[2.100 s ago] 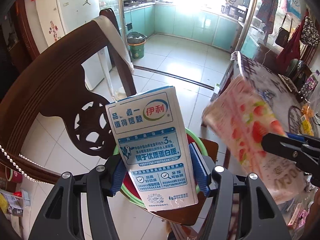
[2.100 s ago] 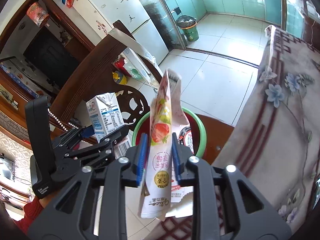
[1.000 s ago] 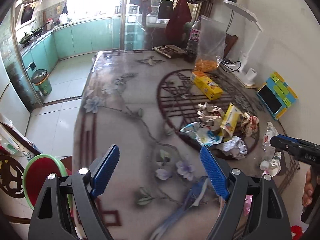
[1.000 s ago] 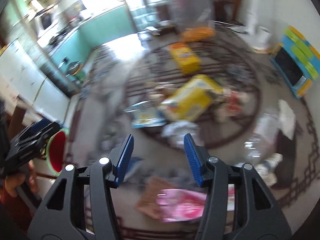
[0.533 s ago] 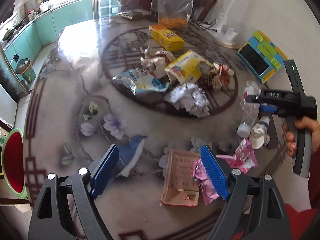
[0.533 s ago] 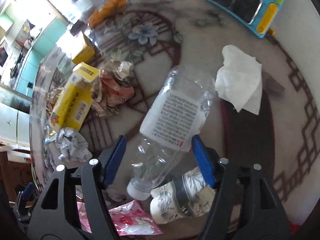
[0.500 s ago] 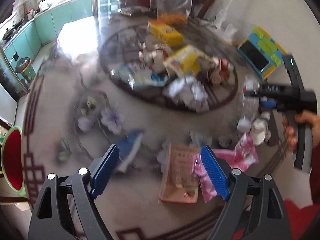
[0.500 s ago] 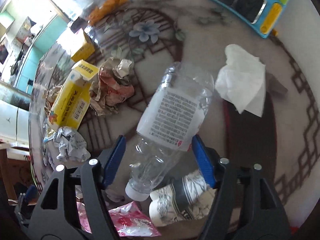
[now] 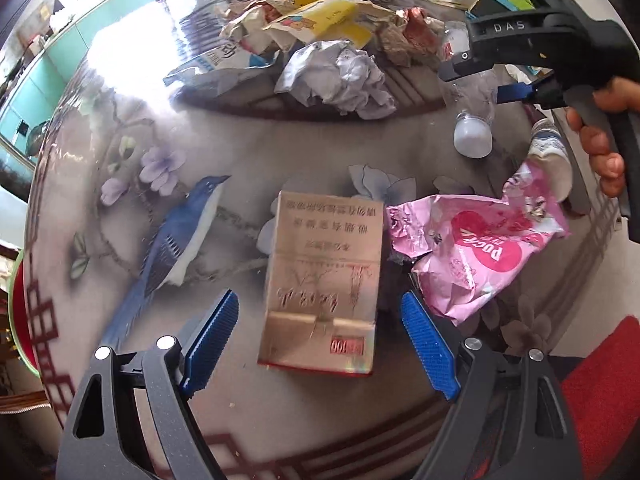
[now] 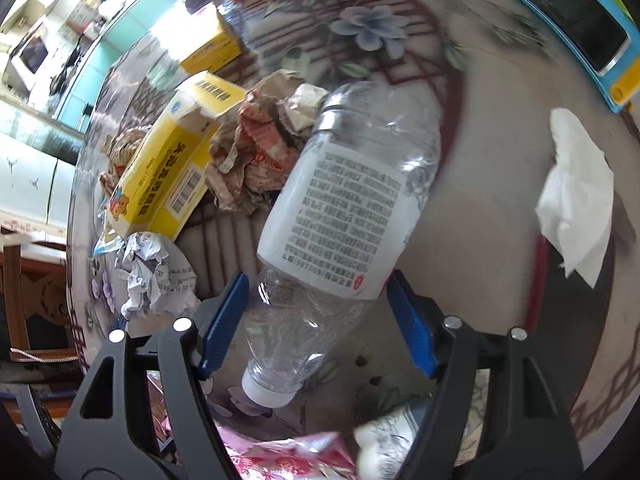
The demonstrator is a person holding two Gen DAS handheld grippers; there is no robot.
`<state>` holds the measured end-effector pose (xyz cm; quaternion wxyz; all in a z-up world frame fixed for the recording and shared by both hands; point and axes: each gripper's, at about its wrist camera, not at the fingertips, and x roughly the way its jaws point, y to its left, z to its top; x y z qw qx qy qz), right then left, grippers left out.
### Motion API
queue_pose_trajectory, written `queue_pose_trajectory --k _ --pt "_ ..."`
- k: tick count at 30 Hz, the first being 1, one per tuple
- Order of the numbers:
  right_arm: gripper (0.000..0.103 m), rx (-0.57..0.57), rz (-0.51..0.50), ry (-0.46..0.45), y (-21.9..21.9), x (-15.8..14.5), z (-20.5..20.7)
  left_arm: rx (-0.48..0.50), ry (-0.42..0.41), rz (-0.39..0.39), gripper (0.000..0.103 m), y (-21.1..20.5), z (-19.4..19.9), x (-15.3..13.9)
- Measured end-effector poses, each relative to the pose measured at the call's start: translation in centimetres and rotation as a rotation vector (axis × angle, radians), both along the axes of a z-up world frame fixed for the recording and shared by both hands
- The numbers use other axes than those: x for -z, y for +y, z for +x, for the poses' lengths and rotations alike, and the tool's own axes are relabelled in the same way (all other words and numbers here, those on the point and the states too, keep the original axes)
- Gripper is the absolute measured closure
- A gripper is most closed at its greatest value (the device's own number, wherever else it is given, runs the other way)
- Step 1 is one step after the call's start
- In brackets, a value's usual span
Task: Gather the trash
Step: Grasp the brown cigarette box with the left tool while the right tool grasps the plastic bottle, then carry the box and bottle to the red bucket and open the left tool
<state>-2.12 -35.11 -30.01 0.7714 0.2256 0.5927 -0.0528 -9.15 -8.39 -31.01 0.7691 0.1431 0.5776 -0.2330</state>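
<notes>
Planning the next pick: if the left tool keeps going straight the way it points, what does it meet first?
Most likely the flat box lying between the open fingers of the left tool, beside the pink wrapper; depth is hard to judge.

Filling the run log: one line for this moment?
left hand-held gripper: open, straddling flat box | right hand-held gripper: open, straddling plastic bottle | nothing grasped

Paper cup (image 10: pixel 384 436) behind right finger

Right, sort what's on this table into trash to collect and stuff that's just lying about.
Trash to collect:
flattened packet
pink wrapper
plastic bottle
crumpled paper
yellow carton
paper cup

Just lying about:
phone
white tissue, possibly trash too
</notes>
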Motion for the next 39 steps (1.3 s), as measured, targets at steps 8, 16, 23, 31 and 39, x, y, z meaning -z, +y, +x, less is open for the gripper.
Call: queue_pose_trajectory --k 8,16,23,31,39 --pt "0.032 -0.014 0.005 -0.007 0.9 -0.3 0.8 -0.114 0.054 -0.045 0.025 1.2 1.8 0.7" --pt "0.037 -0.036 0.03 -0.023 1.1 0.0 1.1 -0.18 0.043 -0.087 0.051 2.8 2.6 -0.1" --pt "0.043 -0.033 0.056 -0.098 1.0 -2.2 0.9 -0.275 -0.019 -0.167 0.052 5.9 3.3 -3.0" --pt "0.043 -0.008 0.067 -0.237 1.3 -7.6 0.9 -0.318 -0.158 -0.241 0.052 7.9 5.9 -8.3" --pt "0.047 -0.042 0.069 -0.341 3.8 -12.0 1.3 -0.314 -0.282 -0.282 0.052 8.3 8.1 -12.8"
